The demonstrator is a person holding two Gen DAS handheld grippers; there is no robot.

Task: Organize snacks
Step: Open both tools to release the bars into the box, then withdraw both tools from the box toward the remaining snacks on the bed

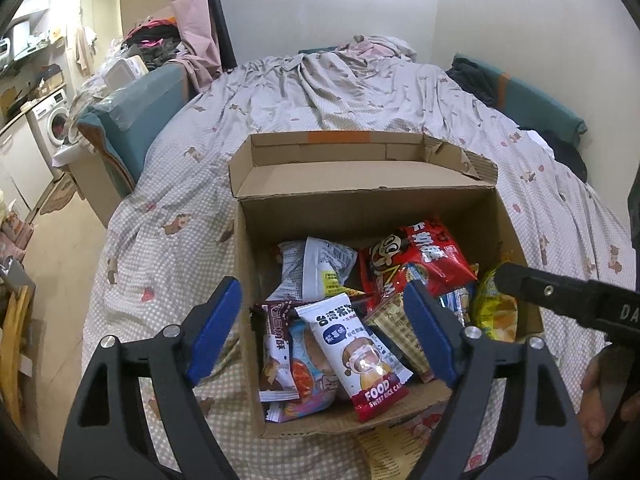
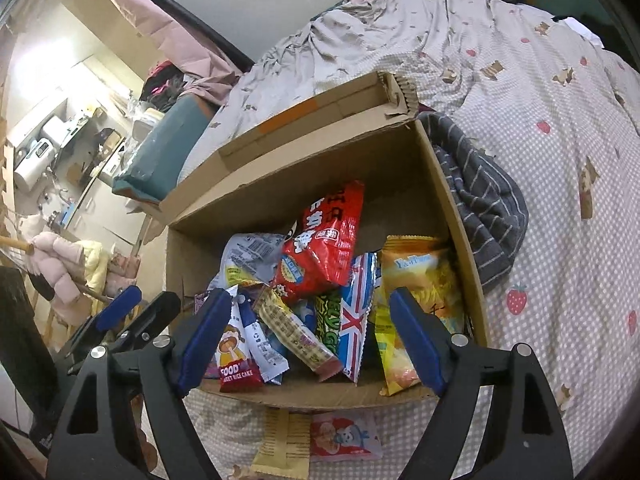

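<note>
You see a plain brown cardboard box (image 1: 360, 208) with an orange tape strip on its flap. Inside it: a glossy red snack bag (image 2: 326, 248) with white lettering, a yellow crinkled chip bag (image 2: 424, 280), a Union Jack patterned packet (image 2: 356, 316) in red, white and blue, and a white-and-red rice cake wrapper (image 1: 360, 356). Your grippers show black frames with blue fingers (image 1: 214, 328). Beneath lies a beige-checked bedsheet (image 1: 168, 216) with bears and strawberries. Beside the box sits a grey cloth (image 2: 480, 208), pale-striped.
</note>
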